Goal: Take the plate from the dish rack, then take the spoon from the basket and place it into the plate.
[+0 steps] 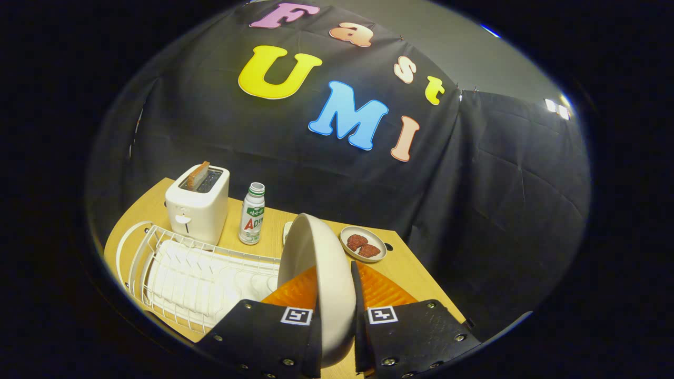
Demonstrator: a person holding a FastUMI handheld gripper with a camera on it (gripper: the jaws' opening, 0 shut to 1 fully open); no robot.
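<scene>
A cream plate (324,273) stands on edge between my two fingers, lifted above the table. My gripper (337,295) is shut on the plate, one finger on each face near its lower rim. The white wire dish rack (195,273) lies just to the left of the fingers, below the plate. I cannot make out the spoon or its basket.
Behind the rack stand a white toaster (199,209) with a slice of toast and a small bottle (252,215). A small dish with red pieces (363,243) lies beyond the right finger on the wooden table (410,268). The table's edge runs close on the right.
</scene>
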